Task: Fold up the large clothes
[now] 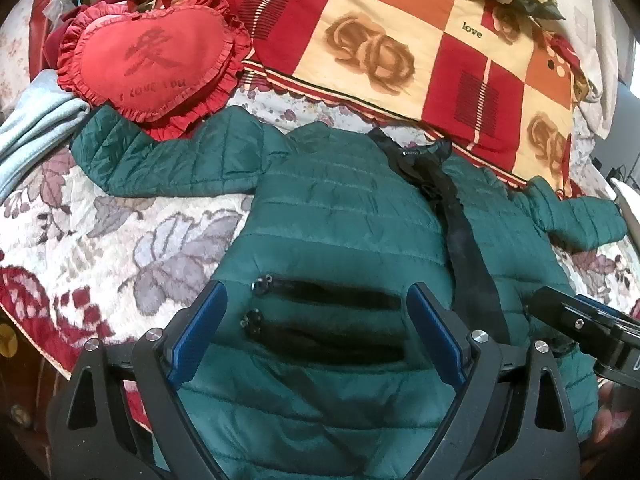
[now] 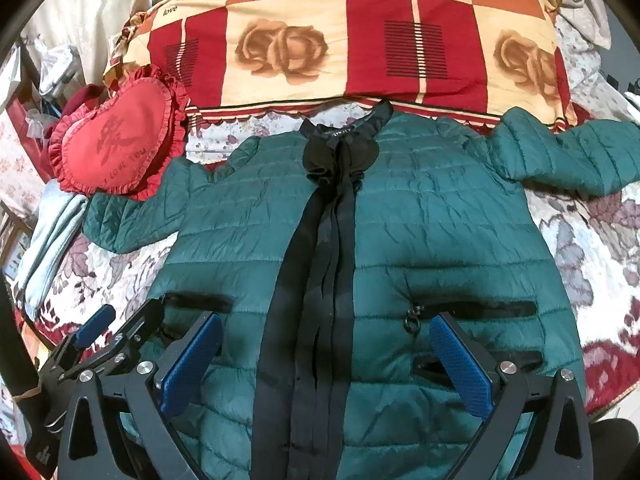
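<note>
Your work surface is a bed covered by a plush cream blanket with grey-mauve flowers and dark red patches (image 2: pixel 580 240). On it you have a quilted teal puffer jacket (image 2: pixel 440 232) lying flat, front up, sleeves spread wide. Past its collar sits a red-and-cream checked rose-print quilt (image 2: pixel 360 40); note a red frilled heart-shaped cushion (image 2: pixel 116 140) overlapping one sleeve, and folded pale blue cloth (image 1: pixel 36 120) beside it.

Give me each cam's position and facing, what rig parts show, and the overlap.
Left wrist: sits on the left tool, low over the hem, facing up the green jacket toward the heart pillow; own open fingers show, plus the right tool entering at the right edge.
Right wrist: sits on the right tool, centred on the black placket, facing the collar and checked quilt; own open fingers show, the left tool at lower left.
Shared: jacket, heart pillow, quilt, floral bedspread.
</note>
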Available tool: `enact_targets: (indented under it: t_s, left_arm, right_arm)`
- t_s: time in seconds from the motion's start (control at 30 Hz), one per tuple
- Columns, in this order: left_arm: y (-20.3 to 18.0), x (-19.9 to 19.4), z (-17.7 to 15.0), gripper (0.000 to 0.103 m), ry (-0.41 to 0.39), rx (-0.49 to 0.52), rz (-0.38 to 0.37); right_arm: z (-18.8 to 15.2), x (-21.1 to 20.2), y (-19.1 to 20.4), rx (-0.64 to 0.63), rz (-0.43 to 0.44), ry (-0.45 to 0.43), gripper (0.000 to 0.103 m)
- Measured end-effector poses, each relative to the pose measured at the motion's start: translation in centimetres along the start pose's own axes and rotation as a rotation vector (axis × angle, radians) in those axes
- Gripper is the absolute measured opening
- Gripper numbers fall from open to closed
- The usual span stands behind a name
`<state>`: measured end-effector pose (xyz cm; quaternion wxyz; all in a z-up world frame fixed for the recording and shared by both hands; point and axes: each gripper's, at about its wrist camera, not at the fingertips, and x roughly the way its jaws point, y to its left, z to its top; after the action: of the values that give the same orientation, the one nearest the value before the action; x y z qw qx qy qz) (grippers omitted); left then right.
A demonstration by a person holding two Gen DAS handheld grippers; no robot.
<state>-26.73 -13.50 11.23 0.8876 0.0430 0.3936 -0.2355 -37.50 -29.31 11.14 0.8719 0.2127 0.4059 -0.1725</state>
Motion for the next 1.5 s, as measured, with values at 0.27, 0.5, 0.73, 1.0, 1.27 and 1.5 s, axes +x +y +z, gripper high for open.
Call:
enact_targets:
  t_s: [0.27,0.5,0.73,1.0,1.27,1.5]
  left_arm:
    - [0.8,1.0,1.3,0.092,0.003,-0.017,0.019]
    - [1.8,2.1,2.5,0.092,0.01,-0.034,0.042]
    - [3.0,3.7,3.6,0.092,0.03,-0.039,0.074]
    - [6.4,5.4,4.9,0.092,0.051,-0.104,0.122]
    - [10.3,5.9,6.6,0.092,0.03,-0.13,0.2]
    - [15.9,7.9,8.2,0.092,0.028,-0.164,0.321]
  right_arm:
    - [1.4,1.3,0.2,-0.026,-0.005,0.019,0.103]
    - [2.4,2.8,0.6,-0.057,-0.018,0.021,0.103]
    - [3.7,4.1,1.3,-0.083,-0.015,0.007,0.103]
    - [4.5,6.0,1.8,-0.086,-0.004,0.027,0.103]
    - [4.9,7.6,2.0,-0.087,-0.001,0.045,0.103]
    - [4.7,8.1,2.0,-0.081,0.018,0.062,0.103]
